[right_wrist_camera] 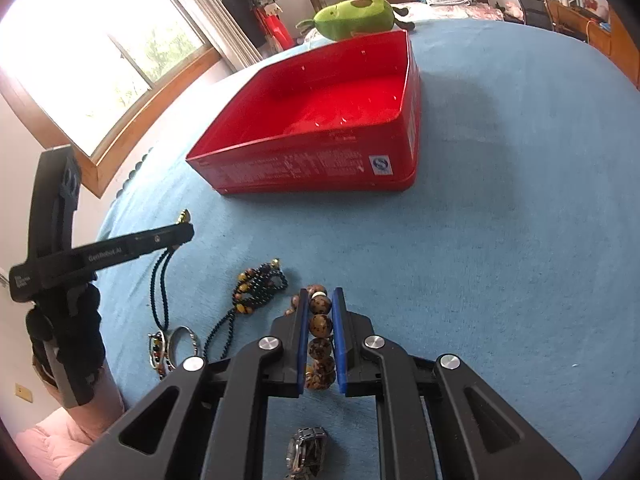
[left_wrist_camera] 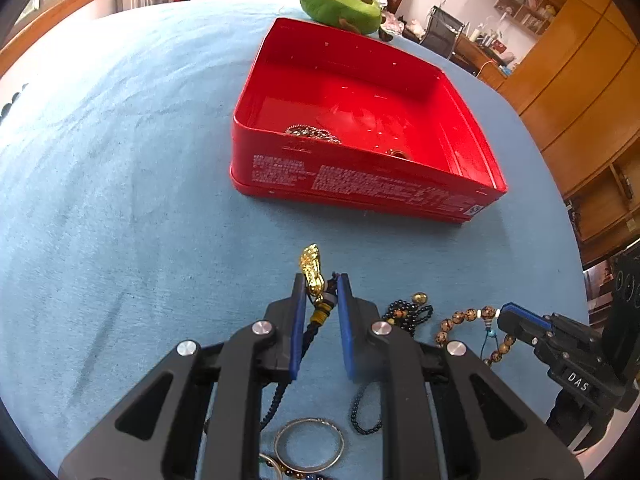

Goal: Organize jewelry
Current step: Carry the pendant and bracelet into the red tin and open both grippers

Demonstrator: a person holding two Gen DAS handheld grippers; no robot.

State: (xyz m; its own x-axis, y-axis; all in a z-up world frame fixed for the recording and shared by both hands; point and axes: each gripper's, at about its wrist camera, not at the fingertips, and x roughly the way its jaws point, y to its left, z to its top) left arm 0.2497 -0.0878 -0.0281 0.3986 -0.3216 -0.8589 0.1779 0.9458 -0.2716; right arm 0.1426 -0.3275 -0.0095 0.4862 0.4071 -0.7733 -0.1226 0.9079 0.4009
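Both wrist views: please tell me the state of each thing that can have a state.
Red tin box: open, no lid on it, some jewelry inside.
Left gripper: jaws shut on the gold pendant.
Right gripper: jaws shut on the brown bead bracelet.
Silver bangle: lying flat on the blue cover.

Between us and the red tin lies a bare strip of blue bedspread, open to pass over. The tin's near wall stands up in the way; its top is open, with a silver chain and a small ring lying against that near wall. The green plush toy blocks the far side. Right of the tin, in the right wrist view, the bedspread is wide open. Close in, a dark bead strand, a silver bangle and a watch crowd the cloth.
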